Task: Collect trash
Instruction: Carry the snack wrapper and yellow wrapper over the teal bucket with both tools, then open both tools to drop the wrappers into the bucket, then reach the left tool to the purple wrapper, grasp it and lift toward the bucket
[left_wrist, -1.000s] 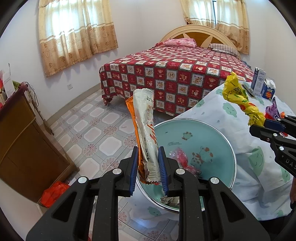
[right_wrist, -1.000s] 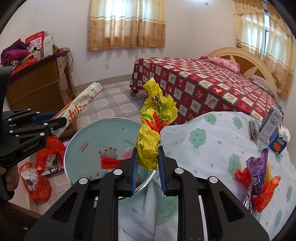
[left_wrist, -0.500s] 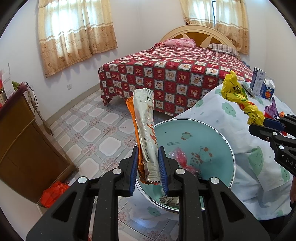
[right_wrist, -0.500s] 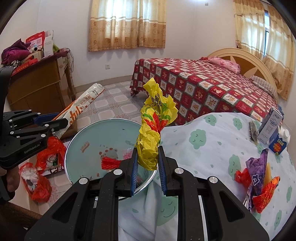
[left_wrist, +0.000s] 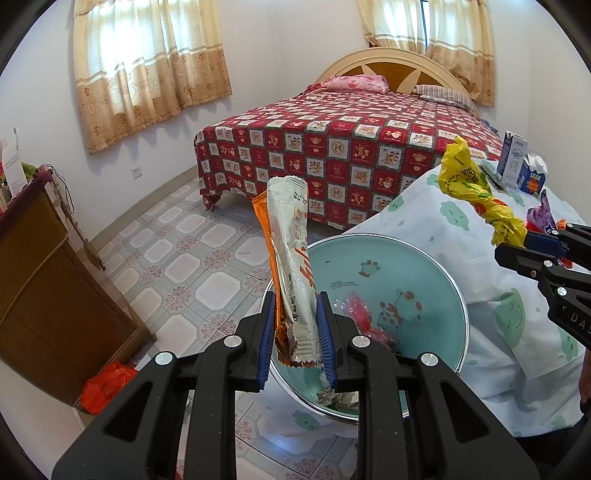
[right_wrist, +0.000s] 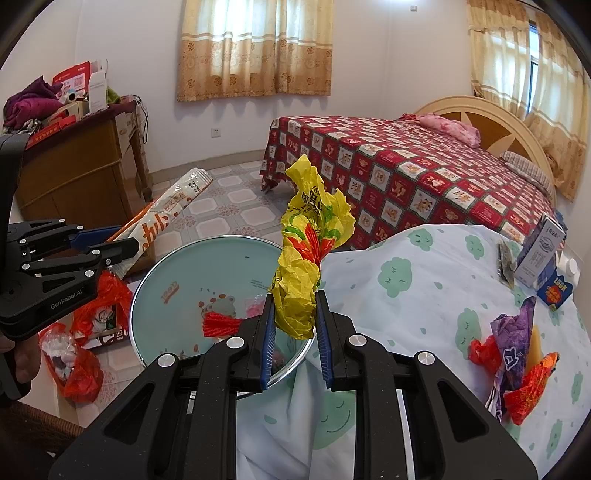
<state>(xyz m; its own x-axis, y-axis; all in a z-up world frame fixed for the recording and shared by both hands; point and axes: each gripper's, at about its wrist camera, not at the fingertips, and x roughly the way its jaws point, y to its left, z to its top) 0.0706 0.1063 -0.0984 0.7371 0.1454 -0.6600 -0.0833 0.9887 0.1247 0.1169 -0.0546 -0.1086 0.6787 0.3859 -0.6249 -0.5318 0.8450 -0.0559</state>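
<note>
Nothing has moved — left gripper (left_wrist: 297, 334) jaws pinch white wrapper (left_wrist: 293, 266), right gripper (right_wrist: 294, 334) jaws yellow bag (right_wrist: 306, 258).

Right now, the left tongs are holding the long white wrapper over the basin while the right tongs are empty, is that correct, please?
Not quite: the right tongs are not empty. The right wrist view shows them shut on a crumpled yellow wrapper. The rest holds: the left tongs grip the long white wrapper over the basin.

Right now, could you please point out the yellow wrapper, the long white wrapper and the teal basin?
yellow wrapper (right_wrist: 301, 280): right wrist view, crumpled middle.
long white wrapper (left_wrist: 293, 266): left wrist view, mid-length.
teal basin (left_wrist: 402, 266): left wrist view, bare inner wall.
</note>
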